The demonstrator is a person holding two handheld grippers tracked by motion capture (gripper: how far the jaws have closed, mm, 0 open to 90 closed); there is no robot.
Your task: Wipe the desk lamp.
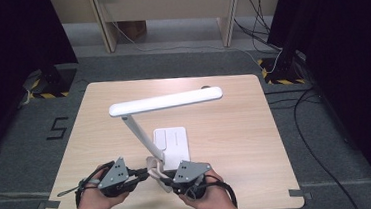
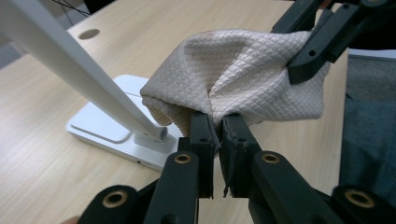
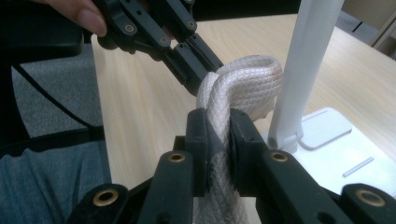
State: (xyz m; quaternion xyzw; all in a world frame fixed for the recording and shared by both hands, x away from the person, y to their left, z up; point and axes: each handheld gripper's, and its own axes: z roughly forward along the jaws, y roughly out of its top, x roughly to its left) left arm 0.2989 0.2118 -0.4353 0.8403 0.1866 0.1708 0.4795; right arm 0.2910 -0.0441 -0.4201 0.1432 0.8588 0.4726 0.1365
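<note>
Fingers pinching one cloth, one lamp

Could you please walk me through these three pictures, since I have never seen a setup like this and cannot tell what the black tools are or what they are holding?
A person sits at a wooden table and holds a hand-operated two-jaw gripper in each hand; there is no robot arm. The high view looks down from above the person: the left gripper and the right gripper meet near the table's front edge. The other two pictures come from a camera riding on each gripper, looking along its black jaws. On the table stands a white desk lamp, with its flat base and slanted arm. Between the grippers is a beige quilted cloth. In the left gripper view the jaws pinch its lower edge; in the right gripper view the jaws clamp a bunched part of it, beside the lamp's arm.
</note>
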